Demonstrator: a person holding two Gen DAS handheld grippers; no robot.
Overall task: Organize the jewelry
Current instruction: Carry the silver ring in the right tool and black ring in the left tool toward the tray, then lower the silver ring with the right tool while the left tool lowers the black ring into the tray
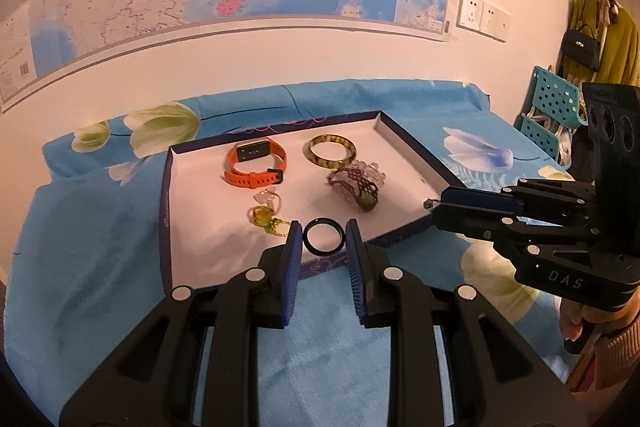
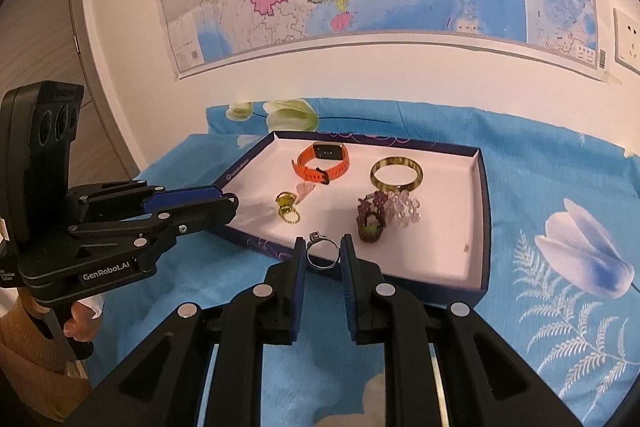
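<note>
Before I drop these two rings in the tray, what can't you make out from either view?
- Black ring in the left gripper: not visible in the right wrist view, edge-on fingers hide it.
- Silver ring in the right gripper: left wrist view shows only a tiny tip.
- Speck on the tray floor, right wrist view: too small to identify.

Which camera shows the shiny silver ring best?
The right wrist view. There the silver metal ring with a small stone setting sits close and round between the right tool's blue pads. In the left wrist view only a tiny glint of it pokes from that tool's tip, seen from the side.
</note>
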